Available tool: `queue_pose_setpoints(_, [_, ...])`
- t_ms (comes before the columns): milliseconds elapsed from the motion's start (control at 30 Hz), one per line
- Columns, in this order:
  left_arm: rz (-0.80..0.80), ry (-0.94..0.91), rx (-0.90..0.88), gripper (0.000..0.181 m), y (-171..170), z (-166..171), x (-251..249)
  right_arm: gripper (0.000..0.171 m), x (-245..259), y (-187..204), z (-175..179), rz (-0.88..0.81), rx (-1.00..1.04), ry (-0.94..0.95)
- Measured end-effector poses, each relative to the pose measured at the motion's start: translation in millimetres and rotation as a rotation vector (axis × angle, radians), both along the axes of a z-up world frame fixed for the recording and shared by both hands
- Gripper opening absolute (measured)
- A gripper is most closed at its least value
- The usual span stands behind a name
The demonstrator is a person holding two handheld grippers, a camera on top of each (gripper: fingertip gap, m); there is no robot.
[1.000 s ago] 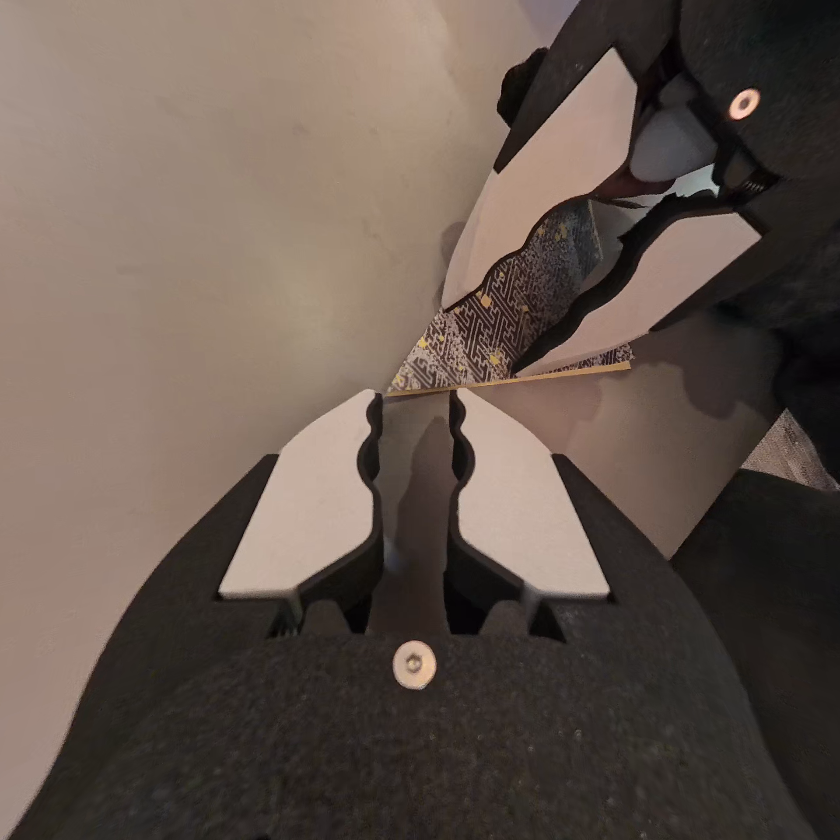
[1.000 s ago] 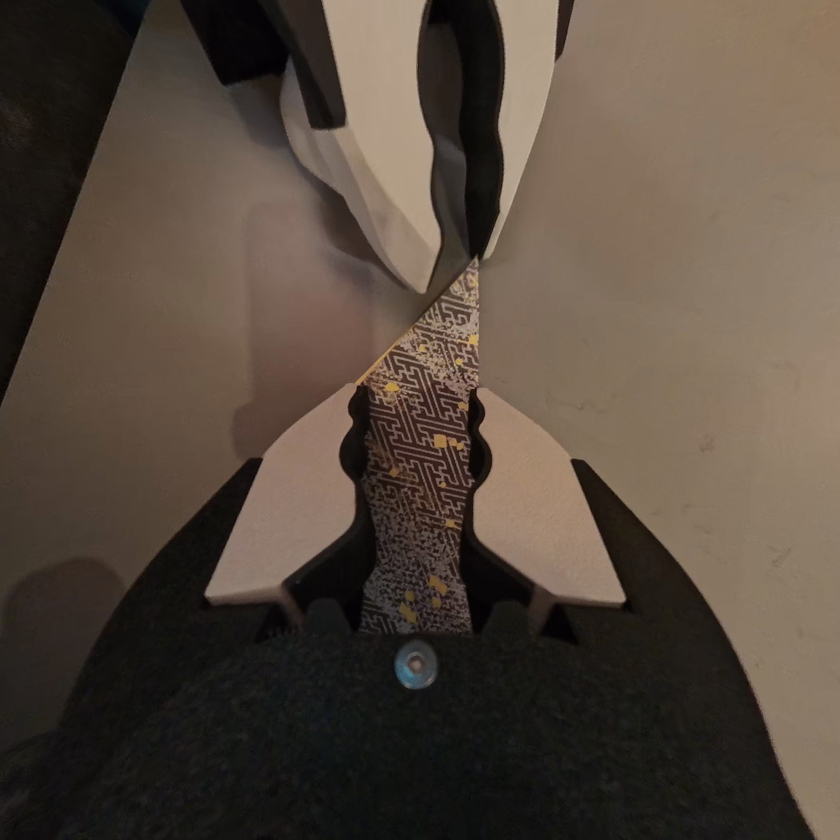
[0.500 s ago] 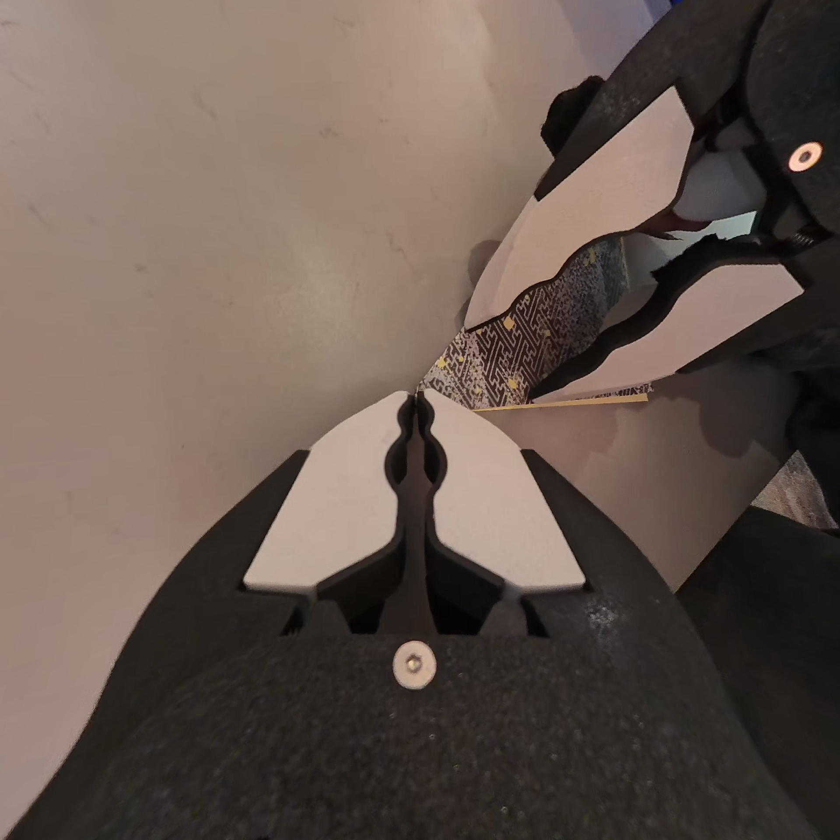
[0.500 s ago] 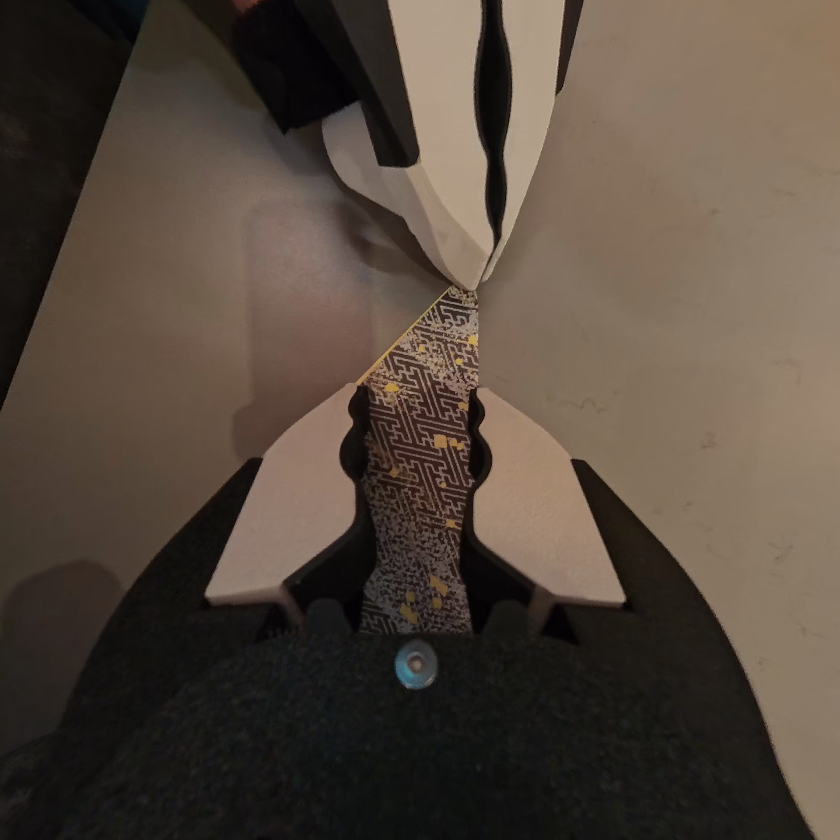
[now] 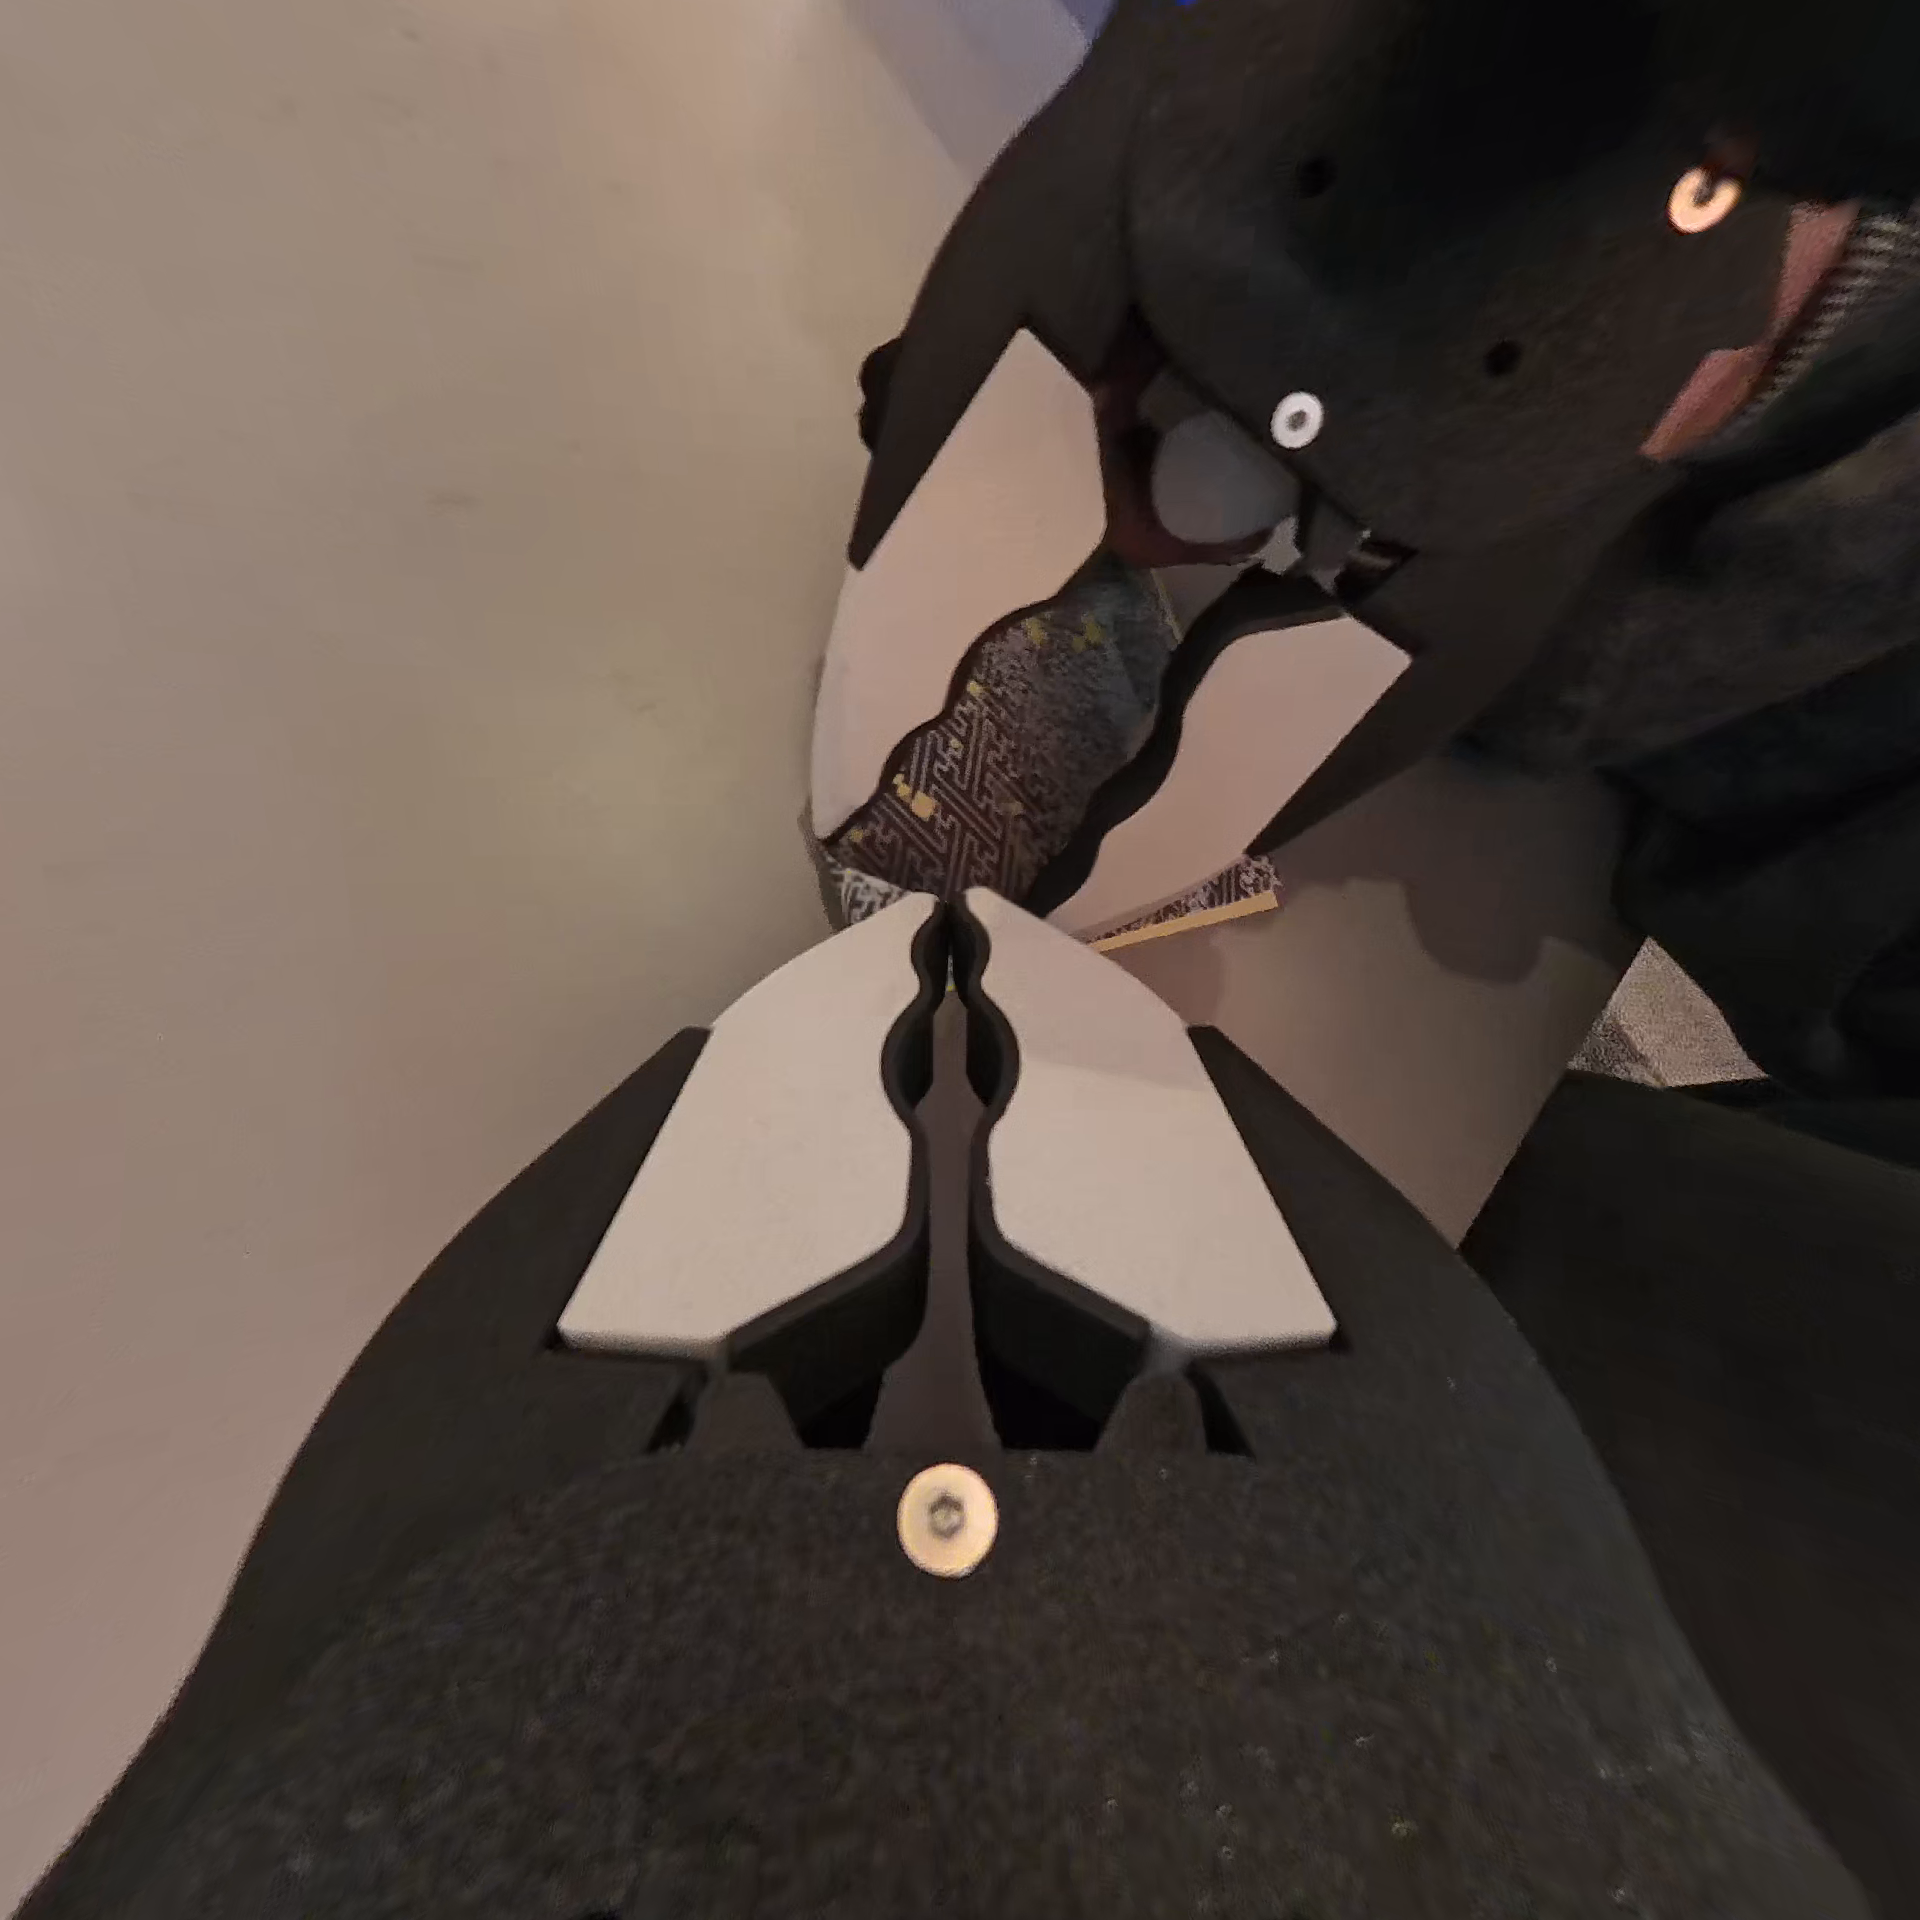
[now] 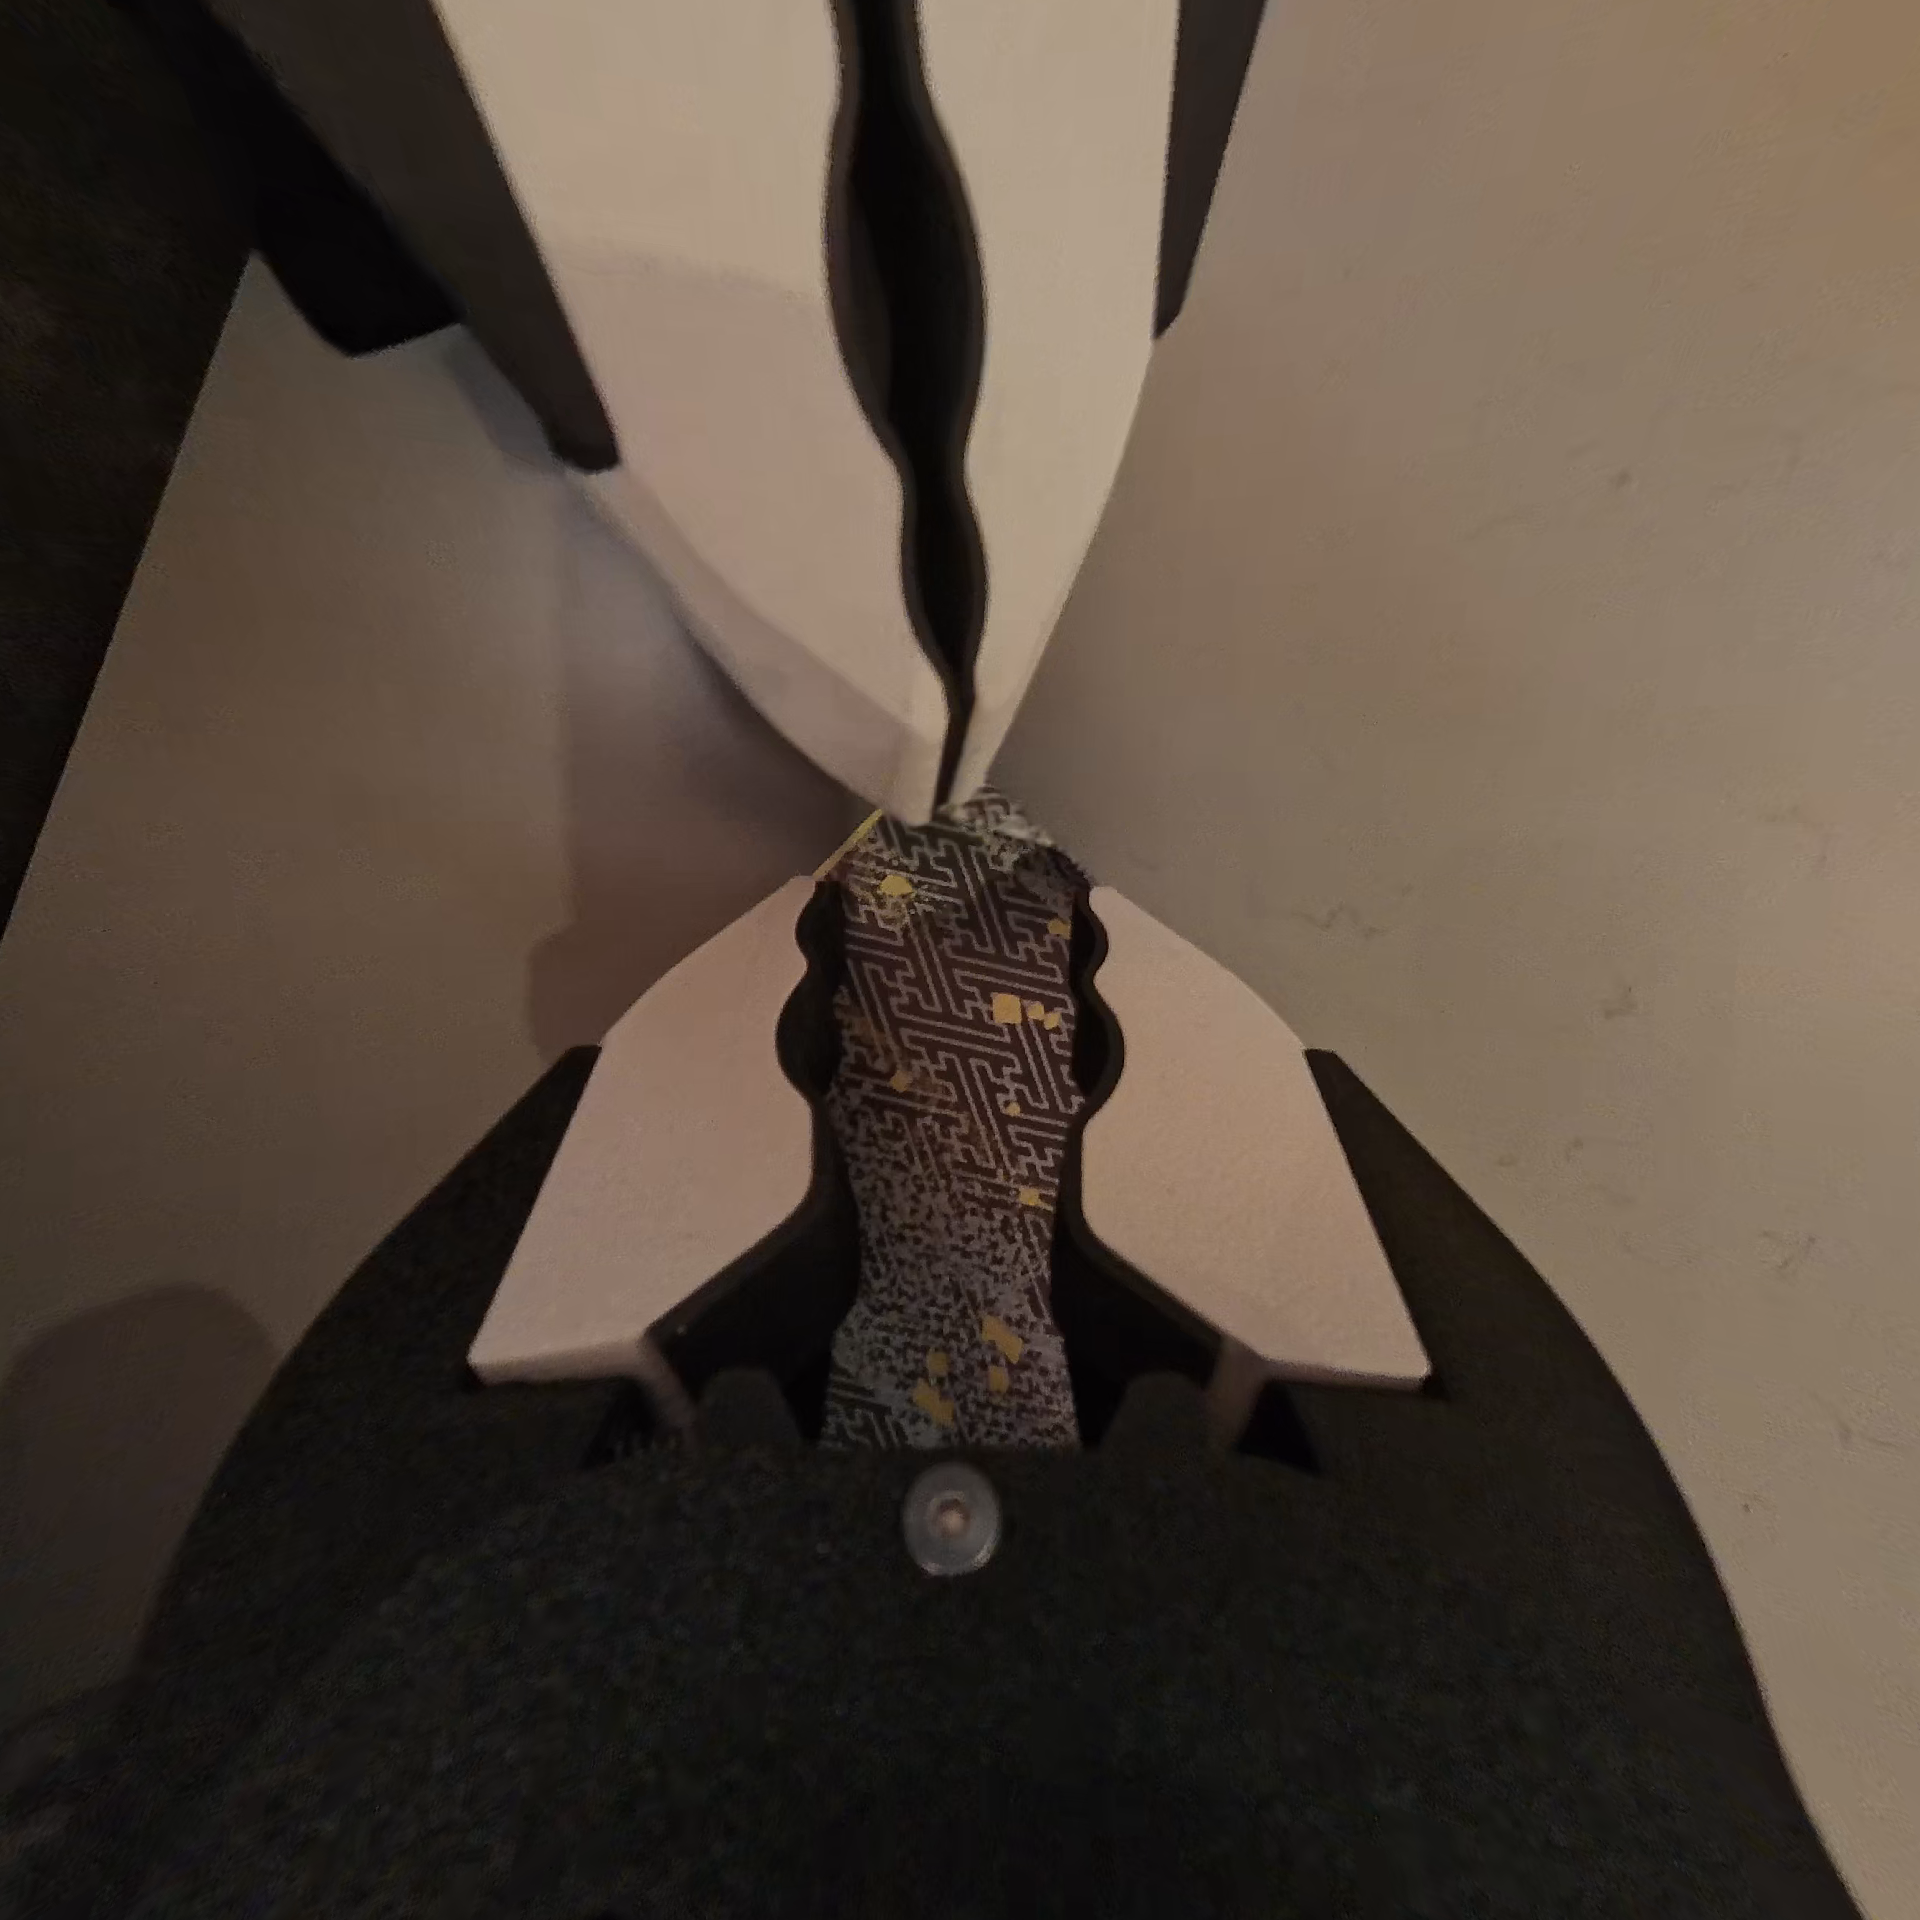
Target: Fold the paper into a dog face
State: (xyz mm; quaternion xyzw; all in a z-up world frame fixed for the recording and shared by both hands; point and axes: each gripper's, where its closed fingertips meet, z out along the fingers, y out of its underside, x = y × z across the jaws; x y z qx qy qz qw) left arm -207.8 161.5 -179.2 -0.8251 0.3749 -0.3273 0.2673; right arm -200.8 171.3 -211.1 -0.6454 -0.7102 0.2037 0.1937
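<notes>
Pinches the lifted tip of the paper [image 6: 956,1091] between the closed jaws of the left gripper [image 5: 951,920], with a thin yellow edge showing in the slit between them. Meets the right gripper [image 6: 951,883] almost tip to tip, seen from there as the left gripper [image 6: 948,800] coming down from above. Keeps the right jaws apart, one on either side of the dark, maze-patterned, gold-flecked sheet, which runs up the gap between them. Hides most of the paper [image 5: 987,769] under the right gripper [image 5: 935,868] in the left wrist view, leaving only the strip between its fingers and a folded corner with a yellow underside poking out to the right. Lies on a plain pale bench [image 5: 416,520], bare around the paper [image 6: 1558,727]. Beyond the bench edge, dark cloth [image 5: 1714,1403] and a patch of grey weave [image 5: 1662,1018]. Behind the right gripper, a bit of a hand [image 5: 1714,395] in a woven sleeve [image 5: 1870,260].
</notes>
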Motion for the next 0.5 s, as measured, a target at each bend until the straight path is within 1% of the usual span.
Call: queue_pose_setpoints(500, [-0.04,0.069,0.004,0.0,-12,-21,5,0.041,0,0,0,0.0,-0.002,0.011])
